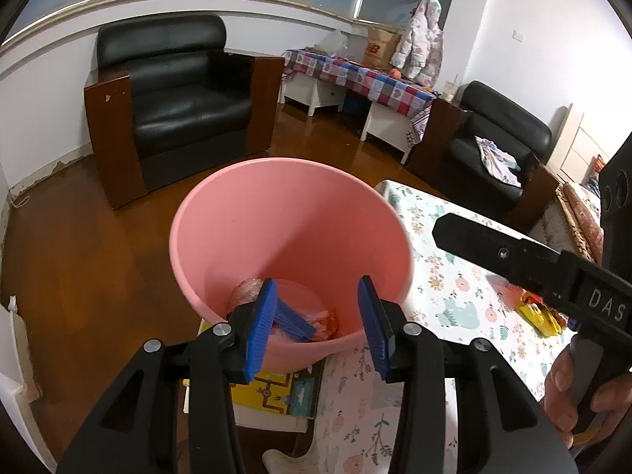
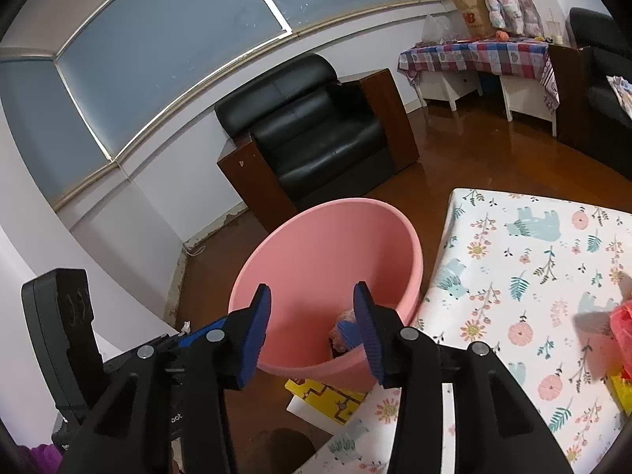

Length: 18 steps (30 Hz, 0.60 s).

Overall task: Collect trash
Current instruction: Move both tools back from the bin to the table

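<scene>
**me:** Both hand-held grippers are released with nothing between the pads: left hand-held gripper (image 1: 316, 326) and right hand-held gripper (image 2: 312, 330) hang over the pink bucket (image 1: 221, 237). Some trash (image 1: 316, 322) lies at its bottom, below the left pads. More wrappers (image 1: 543, 316) sit on the floral worktop (image 1: 454, 288), off to my left one's right side.

**lurker:** Risks?

**me:** I'd guess knocking the bucket rim swinging over, since it's perched on a yellow book (image 1: 276, 393). Readable text: "DAS" on the right tool, and a cardboard box (image 1: 381, 49) with an NB logo far ahead.
</scene>
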Each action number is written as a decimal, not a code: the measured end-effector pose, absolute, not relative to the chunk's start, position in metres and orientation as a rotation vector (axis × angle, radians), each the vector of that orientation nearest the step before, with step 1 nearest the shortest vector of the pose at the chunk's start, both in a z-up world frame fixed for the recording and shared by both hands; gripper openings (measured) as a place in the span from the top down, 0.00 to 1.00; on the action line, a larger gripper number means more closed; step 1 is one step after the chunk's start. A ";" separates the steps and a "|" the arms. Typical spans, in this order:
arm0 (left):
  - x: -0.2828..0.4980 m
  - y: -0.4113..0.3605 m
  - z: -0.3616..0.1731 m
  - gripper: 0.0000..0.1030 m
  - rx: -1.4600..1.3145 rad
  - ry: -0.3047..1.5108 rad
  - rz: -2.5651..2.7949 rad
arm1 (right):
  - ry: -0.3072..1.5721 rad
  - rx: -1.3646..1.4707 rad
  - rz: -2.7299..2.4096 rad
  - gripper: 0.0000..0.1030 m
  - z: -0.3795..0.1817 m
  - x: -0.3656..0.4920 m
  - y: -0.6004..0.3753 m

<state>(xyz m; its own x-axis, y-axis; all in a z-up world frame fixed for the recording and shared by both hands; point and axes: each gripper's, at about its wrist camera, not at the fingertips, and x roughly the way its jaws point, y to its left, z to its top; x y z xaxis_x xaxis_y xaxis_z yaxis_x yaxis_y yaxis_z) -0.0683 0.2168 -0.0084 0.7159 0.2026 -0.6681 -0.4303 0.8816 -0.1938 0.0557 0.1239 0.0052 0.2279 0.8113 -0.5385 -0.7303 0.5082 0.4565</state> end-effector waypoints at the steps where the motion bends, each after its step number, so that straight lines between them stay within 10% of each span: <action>1: -0.068 0.215 -0.008 0.58 -0.347 0.689 0.357 | 0.813 0.115 1.061 0.57 0.006 0.054 0.121; 18: -0.065 0.173 0.000 0.58 -0.307 0.673 0.273 | 0.794 0.107 0.935 0.55 0.000 0.035 0.045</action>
